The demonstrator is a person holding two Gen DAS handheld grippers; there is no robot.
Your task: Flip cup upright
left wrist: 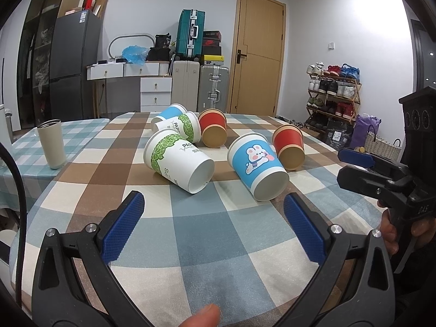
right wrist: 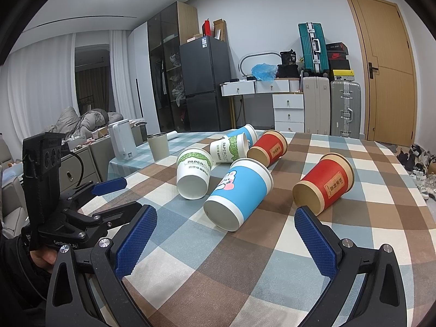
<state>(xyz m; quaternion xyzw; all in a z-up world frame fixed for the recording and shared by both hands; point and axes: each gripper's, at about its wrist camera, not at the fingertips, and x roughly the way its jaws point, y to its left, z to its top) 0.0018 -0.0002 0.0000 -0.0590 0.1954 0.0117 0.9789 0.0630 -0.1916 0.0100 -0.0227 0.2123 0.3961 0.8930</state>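
Note:
Several paper cups lie on their sides on the checked tablecloth [left wrist: 207, 234]. Nearest my left gripper [left wrist: 214, 207] are a white cup with green leaves [left wrist: 177, 160] and a blue bunny cup [left wrist: 256, 164], both with their bases toward me. Two red cups [left wrist: 289, 145] [left wrist: 213, 130], another green-leaf cup [left wrist: 181, 128] and a blue cup [left wrist: 170, 114] lie behind. My left gripper is open and empty. My right gripper [right wrist: 226, 226] is open and empty, just short of the blue bunny cup [right wrist: 239, 193], with a red cup [right wrist: 324, 182] to its right.
A grey-white tumbler [left wrist: 51, 143] stands upright at the table's left. A white kettle [right wrist: 122, 139] stands beyond it. The right gripper shows at the right edge of the left wrist view [left wrist: 381, 171]. Suitcases, drawers, a fridge and a door are behind the table.

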